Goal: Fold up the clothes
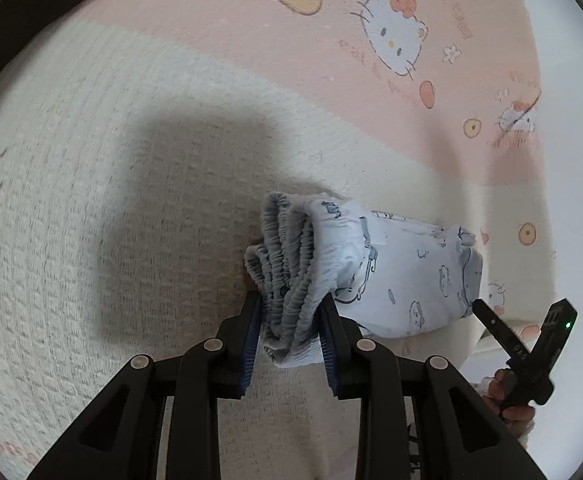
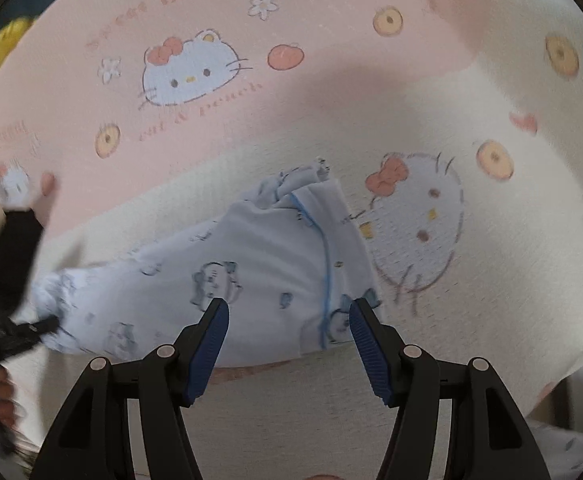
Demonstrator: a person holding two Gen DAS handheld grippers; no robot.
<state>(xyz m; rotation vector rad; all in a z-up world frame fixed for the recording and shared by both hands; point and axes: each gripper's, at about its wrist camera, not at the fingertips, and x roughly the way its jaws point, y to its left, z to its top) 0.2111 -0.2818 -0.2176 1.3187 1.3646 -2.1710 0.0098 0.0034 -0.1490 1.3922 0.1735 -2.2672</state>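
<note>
The left claw (image 1: 291,320) is being angled steeply downward, clenched on the bunched grey waistband of one folded pale-blue garment (image 1: 395,276), which is being laid on the patterned blanket (image 1: 131,200) ahead of it. The right claw (image 2: 289,320) is being held released above the same garment. Open blanket is being left all around.

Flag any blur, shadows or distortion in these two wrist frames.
Left wrist: strong fisheye bending and black corners; a broad soft shadow on the blanket left of the folded garment; left gripper and grey waistband sharp, edges smeared. Right wrist: motion blur across the garment and blanket print; right gripper crisp, the other gripper at the left edge heavily smeared.
</note>
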